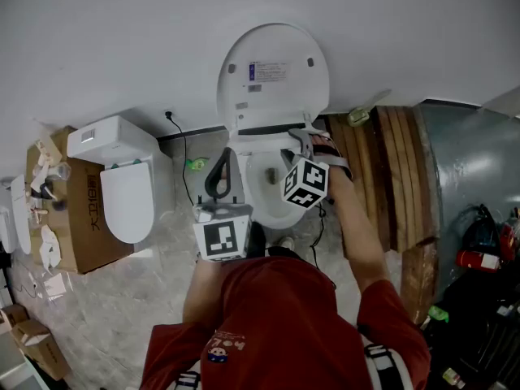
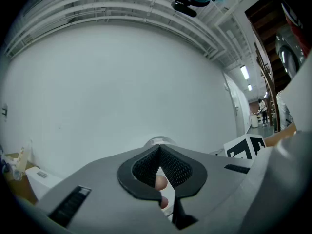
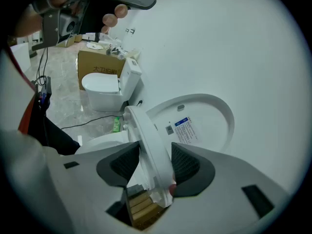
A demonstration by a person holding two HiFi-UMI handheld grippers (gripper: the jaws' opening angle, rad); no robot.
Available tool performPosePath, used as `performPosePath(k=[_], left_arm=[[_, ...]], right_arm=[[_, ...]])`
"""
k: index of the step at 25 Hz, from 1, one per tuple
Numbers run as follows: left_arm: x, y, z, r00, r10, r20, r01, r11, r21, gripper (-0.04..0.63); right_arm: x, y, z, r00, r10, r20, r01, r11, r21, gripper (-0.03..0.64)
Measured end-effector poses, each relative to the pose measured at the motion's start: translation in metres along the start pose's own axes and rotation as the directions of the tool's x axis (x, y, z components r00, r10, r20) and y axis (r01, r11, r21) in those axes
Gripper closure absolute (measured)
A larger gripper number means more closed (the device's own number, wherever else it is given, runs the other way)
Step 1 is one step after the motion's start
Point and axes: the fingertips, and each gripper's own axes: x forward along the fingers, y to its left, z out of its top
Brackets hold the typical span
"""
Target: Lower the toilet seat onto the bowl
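The white toilet stands against the wall with its lid [image 1: 272,75] upright. The toilet seat [image 3: 146,130] is tilted forward off the lid [image 3: 197,123], edge-on between my jaws. My right gripper [image 3: 155,160] is shut on the seat's rim; in the head view it [image 1: 305,140] sits at the bowl's right side, just below the lid. The open bowl [image 1: 272,187] lies beneath. My left gripper [image 1: 218,177] hovers at the bowl's left rim, pointing up at the wall, and it [image 2: 159,152] is shut with nothing in it.
A second white toilet [image 1: 126,189] stands to the left beside a cardboard box [image 1: 81,218]. A green bottle [image 1: 195,164] and a black cable lie on the floor between the toilets. Stacked wooden planks [image 1: 390,177] stand close on the right.
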Motion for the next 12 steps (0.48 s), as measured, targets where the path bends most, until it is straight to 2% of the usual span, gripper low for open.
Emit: performPosePath(k=[12], left_arm=[[-0.030, -0.016, -0.003, 0.999, 0.041, -0.003, -0.041, 0.999, 0.015, 0.583]], right_arm=[[-0.015, 0.059, -0.019, 0.996, 0.080, -0.041, -0.084, 0.992, -0.095, 0.443]])
